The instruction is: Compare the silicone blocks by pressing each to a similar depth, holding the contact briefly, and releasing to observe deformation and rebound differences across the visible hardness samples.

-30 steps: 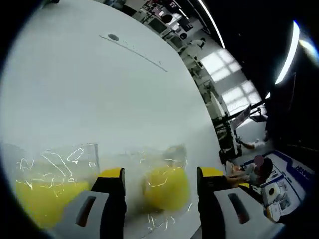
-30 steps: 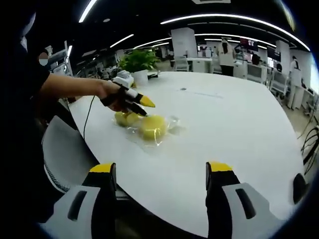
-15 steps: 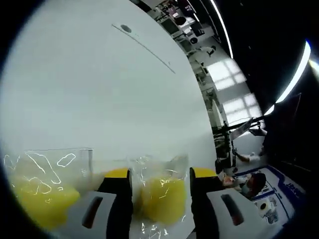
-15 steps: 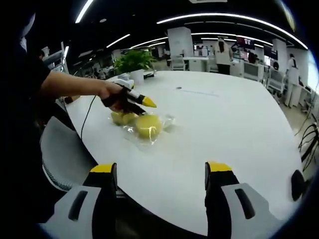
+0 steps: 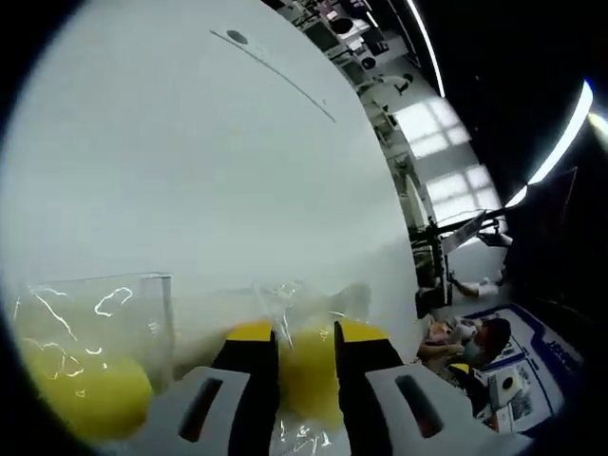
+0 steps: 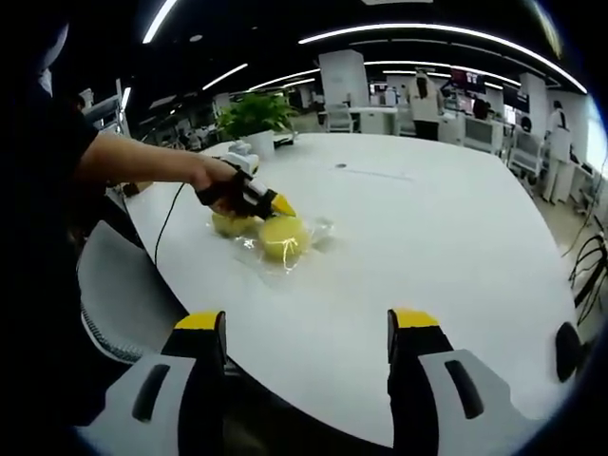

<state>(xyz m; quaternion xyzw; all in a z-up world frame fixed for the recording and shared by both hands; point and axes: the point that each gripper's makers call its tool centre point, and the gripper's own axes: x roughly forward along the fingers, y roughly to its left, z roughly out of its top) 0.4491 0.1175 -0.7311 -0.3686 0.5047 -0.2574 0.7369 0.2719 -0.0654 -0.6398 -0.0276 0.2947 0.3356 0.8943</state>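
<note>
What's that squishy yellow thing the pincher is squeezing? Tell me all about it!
It is a soft-looking yellow silicone block, rounded, wrapped in a clear crinkly plastic bag. It lies on the white table, near its edge. The left gripper pinches it between two yellow-tipped jaws, which stand close together, one on each side. A second yellow block in its own bag lies beside it.

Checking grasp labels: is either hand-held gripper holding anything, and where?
Left hand-held gripper squeezes a bagged yellow block across its sides. Right hand-held gripper holds nothing.
</note>
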